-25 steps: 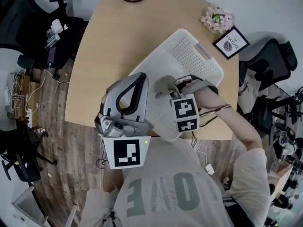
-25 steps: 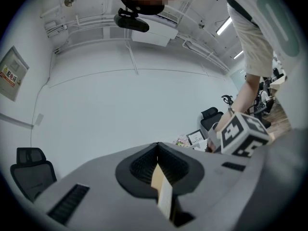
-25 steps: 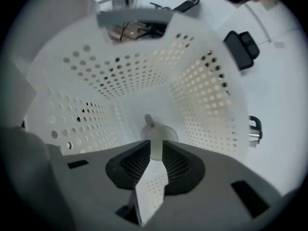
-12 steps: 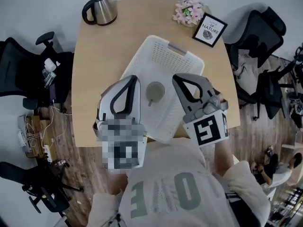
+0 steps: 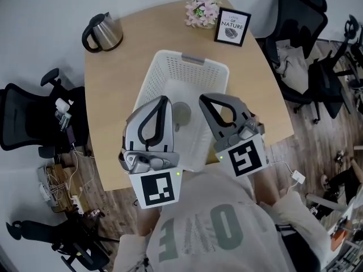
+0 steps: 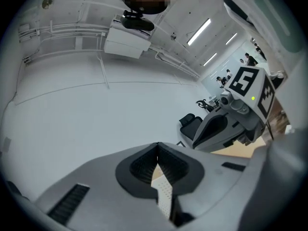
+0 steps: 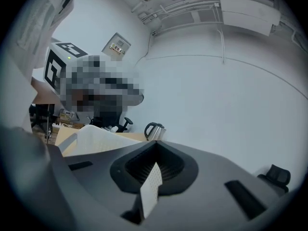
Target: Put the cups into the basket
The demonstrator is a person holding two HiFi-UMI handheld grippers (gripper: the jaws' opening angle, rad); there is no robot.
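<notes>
Cup (image 5: 181,115): inside the basket (image 5: 190,58), on its floor; basket stands on the table (image 5: 113,78).
Left gripper (image 5: 164,98): jaws together, nothing between them; cup lies just right of its tip, apart.
Right gripper (image 5: 202,97): jaws together, nothing held; cup lies just left of its tip, apart.

The basket (image 5: 187,75) is white, dotted with small holes; the cup (image 5: 181,113) is grey. The table (image 5: 113,89) is pale wood, the floor (image 5: 108,205) dark brown planks. The left gripper (image 5: 163,99) and right gripper (image 5: 202,98) are grey, with black-and-white square markers. The kettle (image 5: 104,32) is silver with a black handle, the flowers (image 5: 202,8) pink, the frame (image 5: 232,27) black around white, the chairs (image 5: 28,115) black.
</notes>
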